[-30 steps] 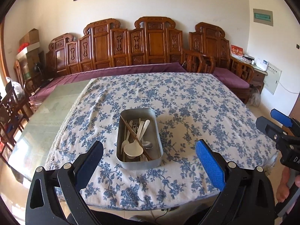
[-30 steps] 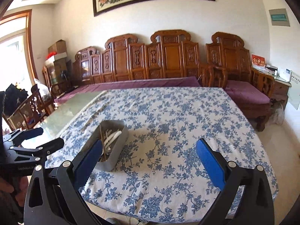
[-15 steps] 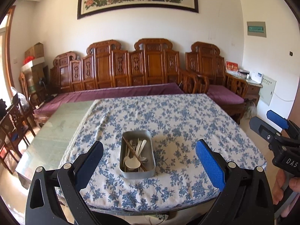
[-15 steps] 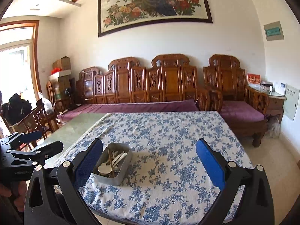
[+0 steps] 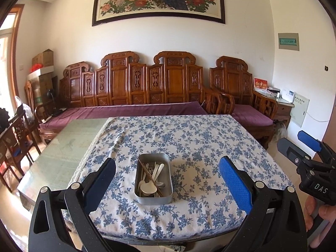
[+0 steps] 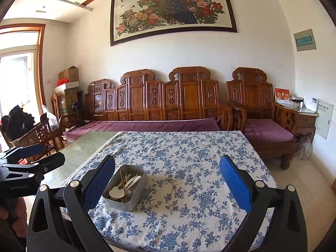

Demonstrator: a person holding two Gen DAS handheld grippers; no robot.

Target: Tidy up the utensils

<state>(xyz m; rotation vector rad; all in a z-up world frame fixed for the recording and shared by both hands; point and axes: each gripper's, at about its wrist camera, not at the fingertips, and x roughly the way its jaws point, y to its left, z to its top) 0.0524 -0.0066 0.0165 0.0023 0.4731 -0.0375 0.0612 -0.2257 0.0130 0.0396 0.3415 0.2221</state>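
Observation:
A grey metal tin sits near the front of the table on a blue-flowered cloth. Inside it lie white spoons, metal spoons and brown chopsticks. My left gripper is open, held back from the table's near edge with the tin framed between its fingers. My right gripper is open too, with the tin just inside its left finger. Each gripper shows at the edge of the other's view.
Bare green glass tabletop lies left of the cloth. A carved wooden bench with purple cushions runs behind the table, an armchair at the right. Wooden chairs stand at the left.
Both grippers have pulled back and risen away from the table, so the tin looks smaller and farther. More of the wall and the painting shows. Both stay open.

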